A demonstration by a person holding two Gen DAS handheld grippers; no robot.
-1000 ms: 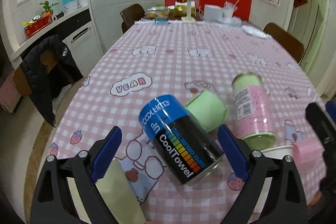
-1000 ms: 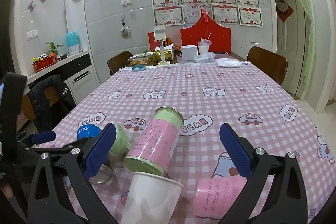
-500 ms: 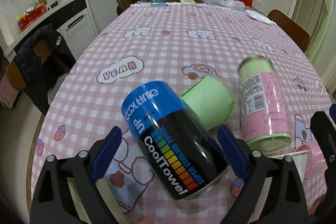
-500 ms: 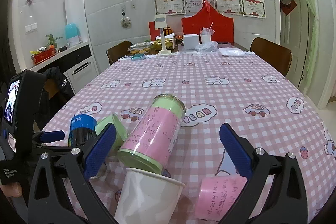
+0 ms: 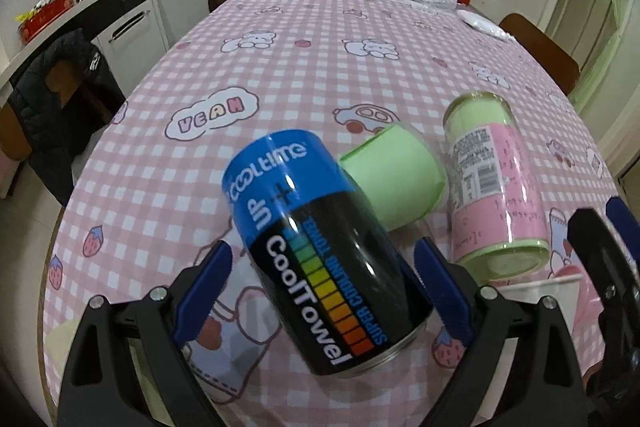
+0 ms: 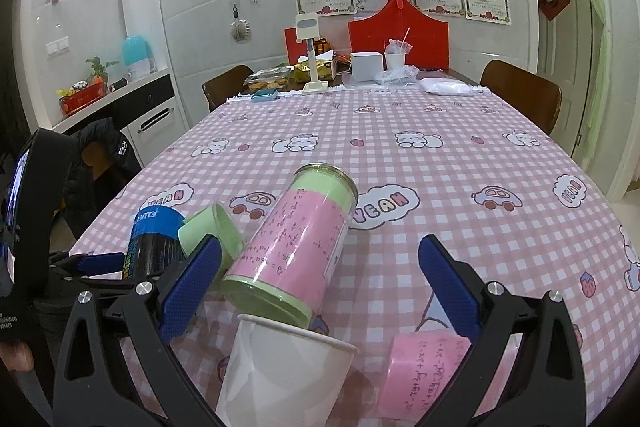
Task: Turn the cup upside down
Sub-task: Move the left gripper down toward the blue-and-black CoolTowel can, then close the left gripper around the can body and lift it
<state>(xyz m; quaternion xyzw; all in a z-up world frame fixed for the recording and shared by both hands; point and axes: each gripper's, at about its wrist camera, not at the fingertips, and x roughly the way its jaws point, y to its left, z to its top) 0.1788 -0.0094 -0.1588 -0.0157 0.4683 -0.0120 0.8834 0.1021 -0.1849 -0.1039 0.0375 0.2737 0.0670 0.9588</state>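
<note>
Pink-checked cloth covers the desk (image 5: 304,75) in the left wrist view; the left gripper (image 5: 322,269) stands wide, its blue pads either side of a black and blue can (image 5: 320,247) that lies on its side between them, tilted, blue end away; whether the pads touch the can I cannot tell; a green cup (image 5: 394,179) lies on its side just behind the can, touching it or nearly so, base toward the camera; a pink and green tin (image 5: 494,183) lies just right of the cup, its near end toward the camera; a white cup rim (image 5: 532,285) shows below the tin; at the right edge part of the right gripper (image 5: 600,267) comes into view, with a pink cup (image 5: 582,303) behind it.

From the right wrist view the right gripper (image 6: 320,273) is wide and holds nothing; a white cup (image 6: 280,367) stands between its fingers, low in the frame, mouth up and leaning a little; the pink cup (image 6: 424,371) lies on its side just right of it, by the right pad; the tin (image 6: 296,247) lies just beyond the white cup; the green cup (image 6: 214,231) is left of the tin, partly behind the left pad; the can (image 6: 154,243) is further left, with the left gripper (image 6: 96,263) around it.
</note>
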